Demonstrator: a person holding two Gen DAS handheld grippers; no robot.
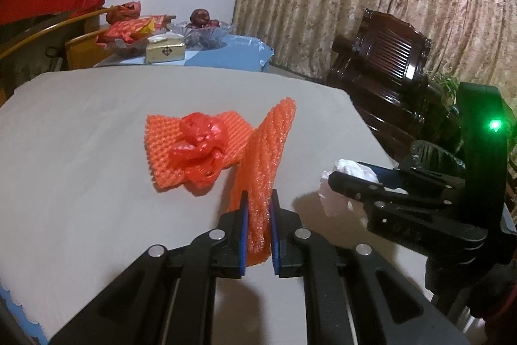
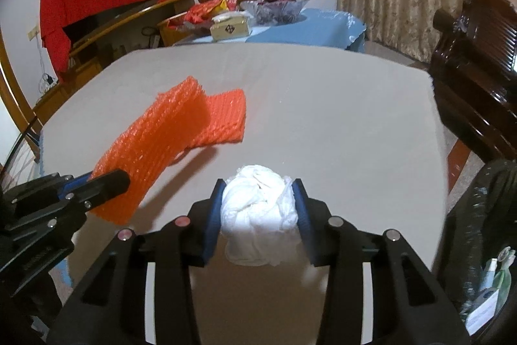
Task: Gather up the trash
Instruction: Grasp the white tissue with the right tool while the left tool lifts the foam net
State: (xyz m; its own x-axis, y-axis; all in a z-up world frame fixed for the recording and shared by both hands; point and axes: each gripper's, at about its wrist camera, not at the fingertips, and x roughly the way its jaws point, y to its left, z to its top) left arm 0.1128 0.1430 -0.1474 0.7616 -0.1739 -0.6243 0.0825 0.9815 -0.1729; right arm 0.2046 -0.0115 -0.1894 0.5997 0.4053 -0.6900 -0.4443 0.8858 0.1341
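My left gripper (image 1: pixel 258 202) is shut on an orange foam net sleeve (image 1: pixel 266 151) and holds it lifted off the grey table (image 1: pixel 80 134); it also shows in the right wrist view (image 2: pixel 152 144). A second orange foam net (image 1: pixel 161 147) lies flat on the table with a crumpled red plastic bag (image 1: pixel 198 144) on top of it. My right gripper (image 2: pixel 258 193) is shut on a crumpled white tissue ball (image 2: pixel 258 209) just above the table; it shows at the right of the left wrist view (image 1: pixel 342 180), to the right of my left gripper.
A black trash bag (image 2: pixel 484 215) hangs beside the table's right edge, with trash inside. A dark wooden chair (image 1: pixel 387 63) stands past the right edge. Behind, a blue-covered table (image 1: pixel 232 54) carries a tissue box (image 1: pixel 164 49), a fruit bowl and red snack packets.
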